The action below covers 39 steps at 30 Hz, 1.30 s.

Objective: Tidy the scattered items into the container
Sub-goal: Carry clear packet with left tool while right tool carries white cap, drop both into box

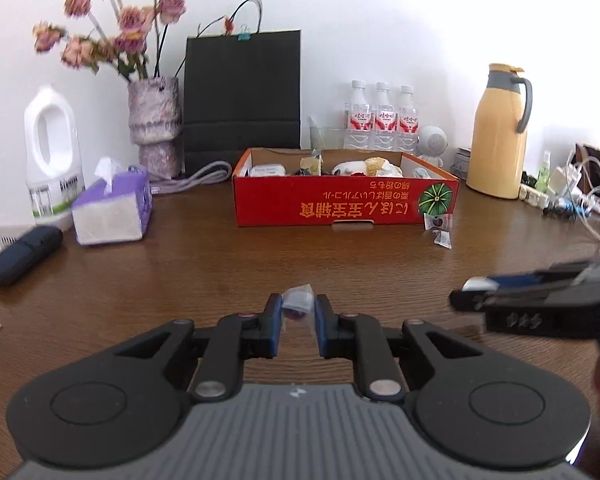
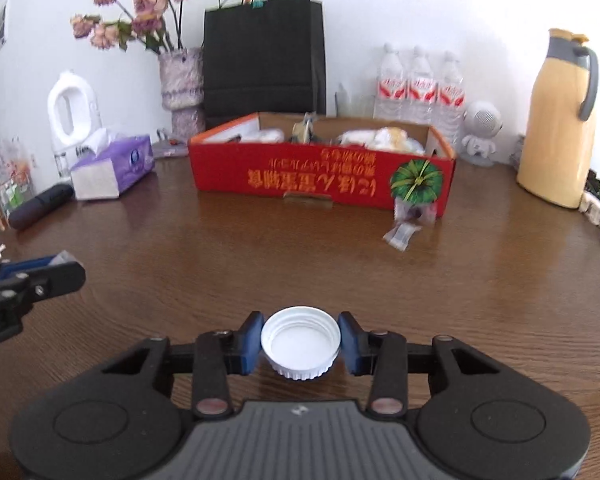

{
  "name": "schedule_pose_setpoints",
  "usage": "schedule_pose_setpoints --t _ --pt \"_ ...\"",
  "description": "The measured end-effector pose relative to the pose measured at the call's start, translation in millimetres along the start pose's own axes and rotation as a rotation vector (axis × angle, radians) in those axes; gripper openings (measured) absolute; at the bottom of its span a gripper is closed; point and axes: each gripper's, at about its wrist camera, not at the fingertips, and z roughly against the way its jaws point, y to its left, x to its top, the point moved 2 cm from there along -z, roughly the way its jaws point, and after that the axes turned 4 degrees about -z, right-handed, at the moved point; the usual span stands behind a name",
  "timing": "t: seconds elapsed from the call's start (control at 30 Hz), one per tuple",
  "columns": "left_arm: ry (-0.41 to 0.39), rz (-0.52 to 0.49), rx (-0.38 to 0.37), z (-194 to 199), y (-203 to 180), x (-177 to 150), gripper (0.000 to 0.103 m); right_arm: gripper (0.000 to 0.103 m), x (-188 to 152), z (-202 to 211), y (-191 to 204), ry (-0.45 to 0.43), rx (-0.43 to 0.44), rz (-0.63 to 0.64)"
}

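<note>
A red cardboard box [image 1: 340,204] [image 2: 292,176] with several items inside stands at the back of the brown table. My left gripper [image 1: 298,312] is shut on a small clear plastic packet [image 1: 298,300]. My right gripper [image 2: 300,342] is shut on a white bottle cap [image 2: 300,342], open side up. The right gripper also shows at the right of the left wrist view [image 1: 540,300]. The left gripper shows at the left of the right wrist view [image 2: 28,284]. Two small clear packets [image 1: 440,228] [image 2: 408,224] lie on the table against the box's front right corner.
A purple tissue box [image 1: 112,208], white jug [image 1: 52,152], dark case [image 1: 24,254] and flower vase [image 1: 154,124] stand at the left. A black paper bag [image 1: 242,100], water bottles [image 1: 380,120] and yellow thermos [image 1: 500,132] line the back. Cables [image 1: 580,196] lie at the right.
</note>
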Motion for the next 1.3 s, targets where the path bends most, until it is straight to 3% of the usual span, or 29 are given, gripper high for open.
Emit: schedule_pose_setpoints --t 0.17,0.3,0.47,0.53,0.67,0.77,0.9,0.97,1.07,1.17,1.3 --pt "-0.089 0.007 0.004 13.9 -6.2 7.2 0.017 0.039 6.9 48.9 -3.0 -0.131 0.000 -0.019" --pt "-0.155 0.039 -0.002 4.0 -1.7 43.3 0.018 0.039 30.5 55.7 -11.8 -0.203 0.007 -0.021" --pt "-0.304 0.068 0.014 -48.1 14.4 136.7 0.018 0.039 113.5 33.7 -21.6 -0.342 0.030 -0.013" --pt "-0.295 0.064 -0.003 -82.4 19.2 185.3 0.018 0.039 163.6 18.1 -22.2 -0.383 0.051 -0.005" --pt "-0.289 0.011 0.063 -139.0 20.7 252.7 0.018 0.039 251.8 -21.1 -28.1 -0.388 0.006 -0.004" --pt "-0.207 0.034 0.033 -168.7 31.5 263.2 0.018 0.039 279.0 -38.4 -36.6 -0.335 0.036 -0.021" --pt "0.008 0.031 -0.041 -212.8 48.9 267.6 0.019 0.039 296.6 -55.6 -34.6 -0.224 0.043 0.065" --pt "0.147 0.052 -0.126 -243.4 57.9 268.4 0.019 0.039 310.4 -75.8 -39.0 -0.108 0.054 0.056" --pt "0.334 0.075 -0.134 -287.3 69.2 258.3 0.019 0.039 322.2 -119.0 -45.9 0.076 0.069 0.044" --pt "0.450 0.086 -0.136 -313.4 76.4 240.5 0.019 0.039 320.3 -160.9 -62.3 0.211 -0.003 0.046" --pt "0.532 0.045 -0.123 -335.7 74.5 213.8 0.019 0.039 298.1 -213.5 -83.6 0.360 -0.146 0.080"
